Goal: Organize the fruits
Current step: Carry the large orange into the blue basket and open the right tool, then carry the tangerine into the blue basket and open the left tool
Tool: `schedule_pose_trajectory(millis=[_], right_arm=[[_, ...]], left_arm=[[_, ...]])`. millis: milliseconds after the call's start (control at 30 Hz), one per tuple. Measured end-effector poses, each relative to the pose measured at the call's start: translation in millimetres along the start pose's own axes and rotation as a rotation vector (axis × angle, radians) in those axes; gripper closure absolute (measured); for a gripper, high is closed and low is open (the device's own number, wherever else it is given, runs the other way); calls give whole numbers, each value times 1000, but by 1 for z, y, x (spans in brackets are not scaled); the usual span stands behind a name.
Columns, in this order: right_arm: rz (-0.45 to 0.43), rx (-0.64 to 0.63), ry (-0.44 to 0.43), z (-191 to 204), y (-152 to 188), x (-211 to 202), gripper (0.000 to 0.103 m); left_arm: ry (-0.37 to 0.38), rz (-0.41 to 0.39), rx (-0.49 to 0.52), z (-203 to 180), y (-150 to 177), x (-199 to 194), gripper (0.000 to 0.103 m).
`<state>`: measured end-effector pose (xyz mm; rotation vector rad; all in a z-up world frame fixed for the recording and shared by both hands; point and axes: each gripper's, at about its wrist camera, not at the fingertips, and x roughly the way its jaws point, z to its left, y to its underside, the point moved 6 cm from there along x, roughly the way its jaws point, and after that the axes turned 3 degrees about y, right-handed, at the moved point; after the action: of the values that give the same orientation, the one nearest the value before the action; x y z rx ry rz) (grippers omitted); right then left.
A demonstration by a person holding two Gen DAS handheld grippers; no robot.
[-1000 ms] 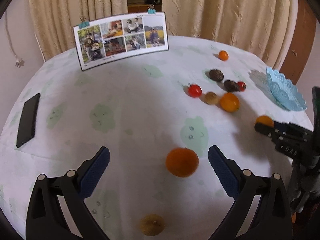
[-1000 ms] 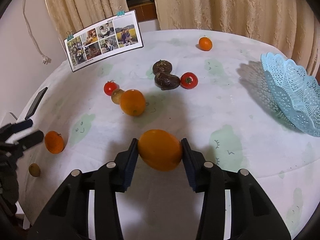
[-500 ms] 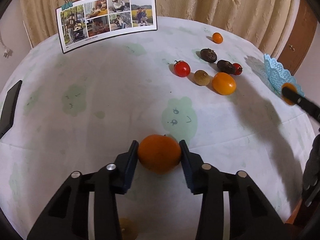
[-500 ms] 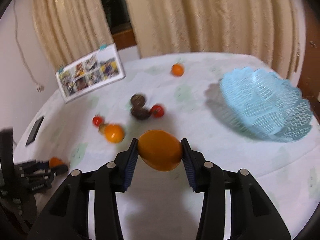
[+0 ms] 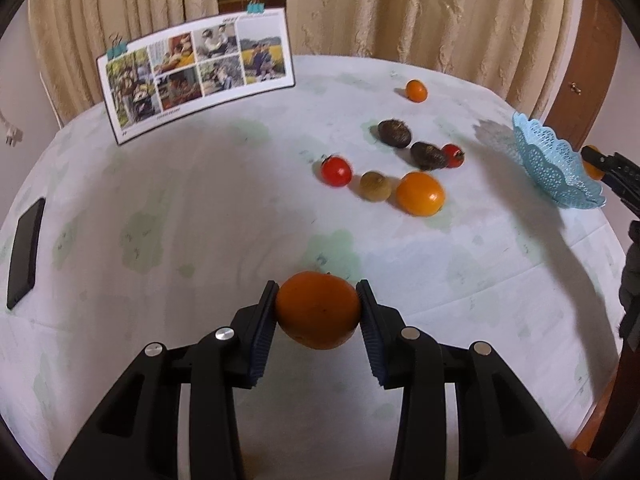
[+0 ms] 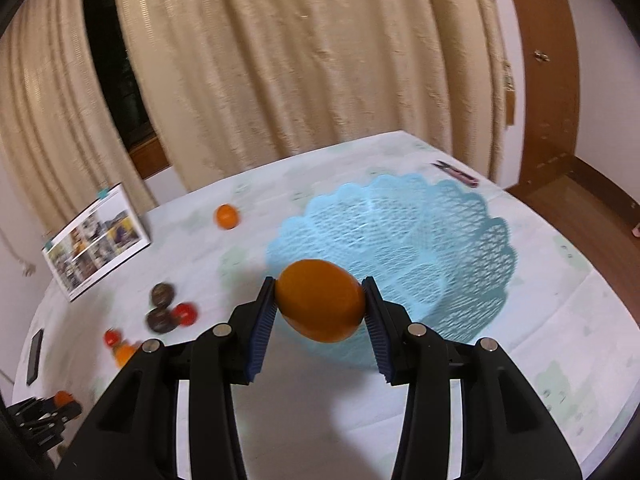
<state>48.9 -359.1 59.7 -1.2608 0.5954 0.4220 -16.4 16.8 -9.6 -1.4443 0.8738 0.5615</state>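
Observation:
My left gripper [image 5: 318, 310] is shut on an orange [image 5: 318, 308] and holds it above the near part of the table. My right gripper [image 6: 320, 300] is shut on another orange [image 6: 320, 300], held in the air at the near left rim of the blue lace basket [image 6: 460, 240]. The basket also shows at the right edge of the left wrist view [image 5: 556, 168]. On the cloth lie a big orange [image 5: 420, 194], a brownish round fruit [image 5: 375, 187], two tomatoes [image 5: 336, 171] [image 5: 453, 155], two dark fruits [image 5: 395, 133] [image 5: 428, 155] and a small orange [image 5: 416, 90].
A photo card [image 5: 196, 76] stands at the back of the round table [image 5: 200, 220]. A black phone [image 5: 26, 248] lies at the left edge. A dark clip-like object [image 6: 456, 171] lies behind the basket. Curtains hang behind.
My left gripper closed on the orange and lifted it off the cloth. My right gripper carried its orange up and right, from mid-table to the basket's rim.

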Motion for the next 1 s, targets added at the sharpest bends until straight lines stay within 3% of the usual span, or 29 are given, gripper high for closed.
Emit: schedule_pose_trajectory(millis=[300, 367, 500, 800, 1000], right_arm=[[15, 61, 71, -38, 1, 21, 58], [-3, 79, 79, -45, 0, 19, 46], [-66, 98, 104, -56, -4, 9, 44], [-199, 140, 221, -82, 2, -11, 40], [-244, 212, 255, -100, 3, -19, 37]], left_arm=[[19, -36, 78, -38, -28, -5, 63], [31, -41, 104, -51, -36, -5, 63], [69, -57, 159, -81, -54, -5, 63], [208, -87, 300, -180, -96, 9, 63], [300, -72, 370, -247, -114, 32, 63]])
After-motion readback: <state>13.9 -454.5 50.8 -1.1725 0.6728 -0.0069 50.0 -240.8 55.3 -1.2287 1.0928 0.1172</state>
